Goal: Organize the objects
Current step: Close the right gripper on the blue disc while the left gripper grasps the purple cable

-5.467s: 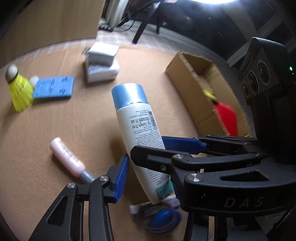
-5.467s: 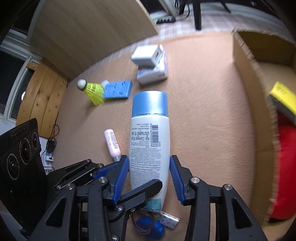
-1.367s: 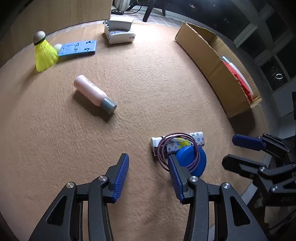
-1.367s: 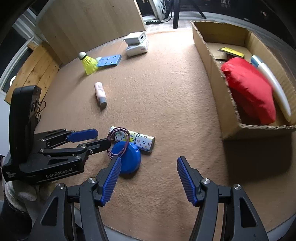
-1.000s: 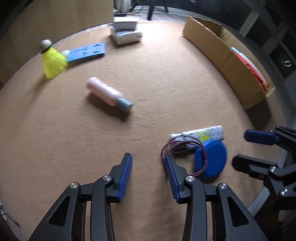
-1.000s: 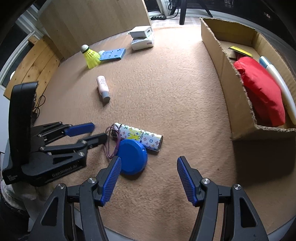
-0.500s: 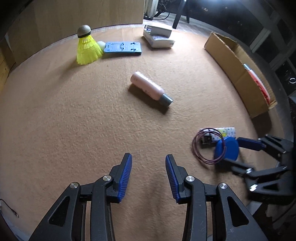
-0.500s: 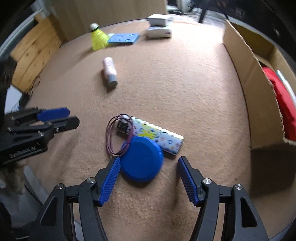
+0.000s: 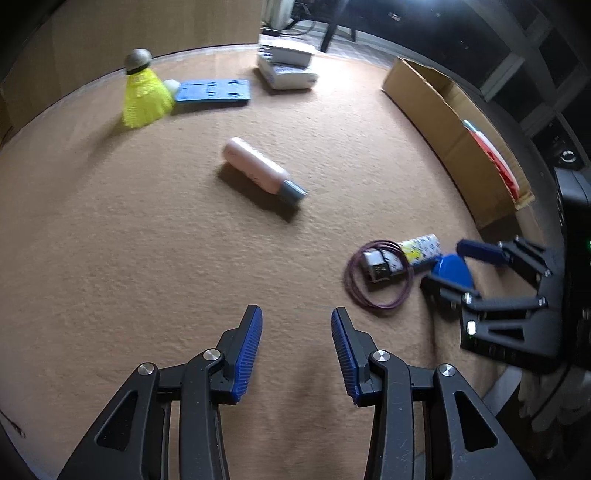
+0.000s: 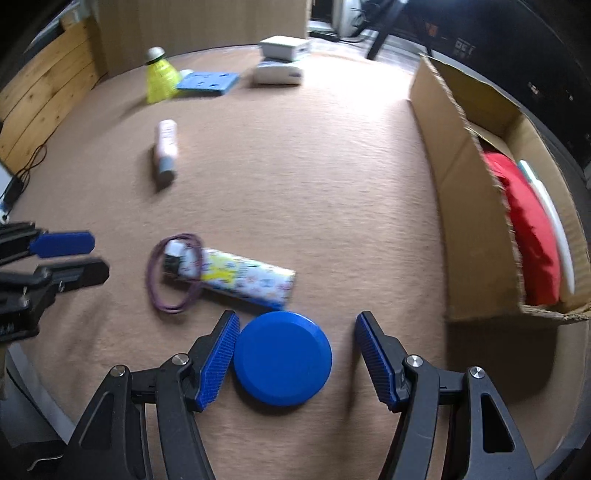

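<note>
Blue disc [image 10: 282, 359] lies between right gripper's [image 10: 295, 356] spread jaws — touching the left pad.

Round table with tan felt-like cover [image 9: 147, 258], edge curving along the far side. Light wooden flat board [image 10: 203, 26] stands upright just behind the far rim. Left of it, pale horizontal wooden planks [image 10: 48, 85], knots showing. Thin dark cable [image 10: 35, 158] loops on the floor below the planks, beside the table's left edge. Black slanted stand legs [image 9: 338, 26] beyond the table. Dark grid-like shelving frame [image 9: 535, 48] far right, dim, contents unreadable.
</note>
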{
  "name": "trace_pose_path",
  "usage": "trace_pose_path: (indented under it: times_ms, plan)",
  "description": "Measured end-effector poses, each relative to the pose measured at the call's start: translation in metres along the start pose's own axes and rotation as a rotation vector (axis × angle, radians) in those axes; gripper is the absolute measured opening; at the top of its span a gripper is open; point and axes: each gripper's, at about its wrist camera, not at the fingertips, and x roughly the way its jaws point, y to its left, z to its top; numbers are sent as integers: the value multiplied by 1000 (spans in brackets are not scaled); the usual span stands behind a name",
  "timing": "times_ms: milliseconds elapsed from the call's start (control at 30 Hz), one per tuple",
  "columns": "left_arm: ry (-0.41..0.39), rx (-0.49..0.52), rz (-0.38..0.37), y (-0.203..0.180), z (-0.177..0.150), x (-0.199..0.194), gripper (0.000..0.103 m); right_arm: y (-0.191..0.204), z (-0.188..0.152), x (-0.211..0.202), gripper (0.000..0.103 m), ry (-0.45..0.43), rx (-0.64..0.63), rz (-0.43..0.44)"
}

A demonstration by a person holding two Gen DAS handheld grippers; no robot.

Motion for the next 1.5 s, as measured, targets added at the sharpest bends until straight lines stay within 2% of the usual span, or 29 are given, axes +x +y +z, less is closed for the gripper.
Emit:
trace_pose_path:
  times_ms: [133, 200, 267, 467, 700, 733, 800, 900, 1033, 1133, 1300, 1400, 1467, 1500]
  plan:
    - [7, 35, -11, -16, 3, 6, 52, -9, -8, -3, 61, 1, 4, -2]
    - [11, 56, -20, -26, 5, 10, 62, -9, -12, -6, 61, 4, 9, -4]
    - [9, 79, -23, -37, 7, 13, 66, -12, -15, -8, 62, 4, 17, -2]
    - [10, 167, 4, -68, 11, 24, 70, -13, -21, -13, 62, 6, 31, 6]
    - [6, 166, 108, -63, 17, 36, 69, -16, -25, -16, 62, 9, 33, 3]
    - [1, 163, 117, -59, 17, 35, 68, -16, -25, -15, 62, 10, 33, 3]
    - [-5, 143, 123, -48, 17, 33, 58, -16, -25, -16, 62, 9, 34, 3]
    - [-11, 113, 128, -27, 16, 28, 49, -16, -26, -16, 62, 11, 31, 0]
    - [-18, 98, 138, -12, 15, 24, 45, -13, -27, -16, 62, 17, 17, -8]
    - [-24, 109, 132, -7, 17, 24, 36, -9, -29, -17, 64, 19, 0, -21]
    - [-27, 112, 98, -5, 19, 23, 14, -10, -36, -23, 64, 19, -1, -22]
    - [-33, 114, 91, -5, 18, 22, 6, -11, -40, -27, 57, 11, 4, -18]
    - [-37, 125, 89, -7, 17, 21, 5, -12, -42, -31, 46, 7, 7, -14]
    - [-39, 131, 89, -8, 17, 21, 5, -12, -44, -33, 46, 5, 7, -15]
